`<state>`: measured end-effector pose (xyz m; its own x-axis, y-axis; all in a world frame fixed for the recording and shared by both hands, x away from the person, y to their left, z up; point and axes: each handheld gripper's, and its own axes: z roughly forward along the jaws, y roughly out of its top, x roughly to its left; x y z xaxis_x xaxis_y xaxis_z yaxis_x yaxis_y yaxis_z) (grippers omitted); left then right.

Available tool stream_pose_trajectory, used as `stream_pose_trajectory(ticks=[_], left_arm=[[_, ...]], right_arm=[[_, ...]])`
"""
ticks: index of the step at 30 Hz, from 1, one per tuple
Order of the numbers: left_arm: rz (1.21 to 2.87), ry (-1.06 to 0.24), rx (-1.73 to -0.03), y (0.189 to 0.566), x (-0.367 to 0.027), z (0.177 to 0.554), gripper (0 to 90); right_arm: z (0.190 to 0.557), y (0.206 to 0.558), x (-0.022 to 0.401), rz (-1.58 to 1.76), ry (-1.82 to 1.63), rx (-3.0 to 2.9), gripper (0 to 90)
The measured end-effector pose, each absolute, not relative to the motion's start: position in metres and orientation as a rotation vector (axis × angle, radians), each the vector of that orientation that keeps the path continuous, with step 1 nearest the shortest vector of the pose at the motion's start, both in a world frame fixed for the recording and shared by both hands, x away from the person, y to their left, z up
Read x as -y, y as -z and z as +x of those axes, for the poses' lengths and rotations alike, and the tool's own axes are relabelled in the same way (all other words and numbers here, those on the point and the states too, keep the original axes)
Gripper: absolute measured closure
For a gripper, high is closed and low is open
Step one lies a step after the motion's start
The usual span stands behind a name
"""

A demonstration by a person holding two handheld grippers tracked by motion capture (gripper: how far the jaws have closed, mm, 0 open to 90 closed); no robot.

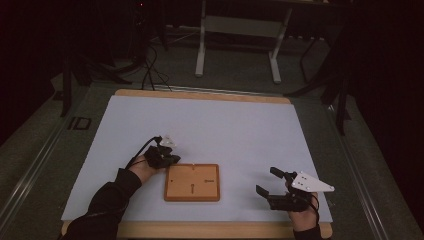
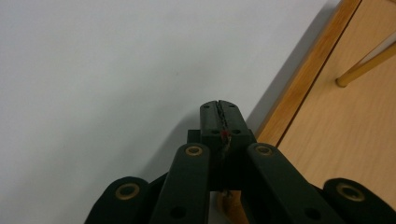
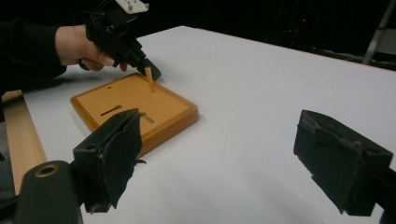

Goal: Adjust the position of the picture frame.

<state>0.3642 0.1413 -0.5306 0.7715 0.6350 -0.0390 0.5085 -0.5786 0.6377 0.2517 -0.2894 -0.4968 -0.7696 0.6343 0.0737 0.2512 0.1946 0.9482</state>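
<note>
Holding our left gripper with fingers pressed together beside the upright peg on the wooden board, likely steadying it; right gripper waits, fingers wide.

Left gripper closed, white mat, wooden board, peg

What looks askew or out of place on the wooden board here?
Nothing stands out. The wooden board lies flat on the white table. One peg stands upright in it near the shut left claw; whether they touch is unclear. The right claw waits open.
</note>
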Motion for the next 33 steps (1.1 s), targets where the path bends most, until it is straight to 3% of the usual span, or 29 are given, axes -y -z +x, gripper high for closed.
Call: stream_pose_trajectory(ticks=[8,21,33], left_arm=[[2.287,-0.260,-0.846,0.528,-0.146,0.364,89.8],[2.164,-0.197,-0.841,0.505,-0.159,0.356,70.0],[2.105,-0.154,-0.736,0.491,-0.156,0.333,67.9]], right_arm=[[0.252,0.497,0.288,0.826,-1.598,-2.147,14.8],[0.252,0.496,0.286,0.810,-1.589,-2.149,14.8],[0.248,0.490,0.284,0.770,-1.599,-2.101,15.2]])
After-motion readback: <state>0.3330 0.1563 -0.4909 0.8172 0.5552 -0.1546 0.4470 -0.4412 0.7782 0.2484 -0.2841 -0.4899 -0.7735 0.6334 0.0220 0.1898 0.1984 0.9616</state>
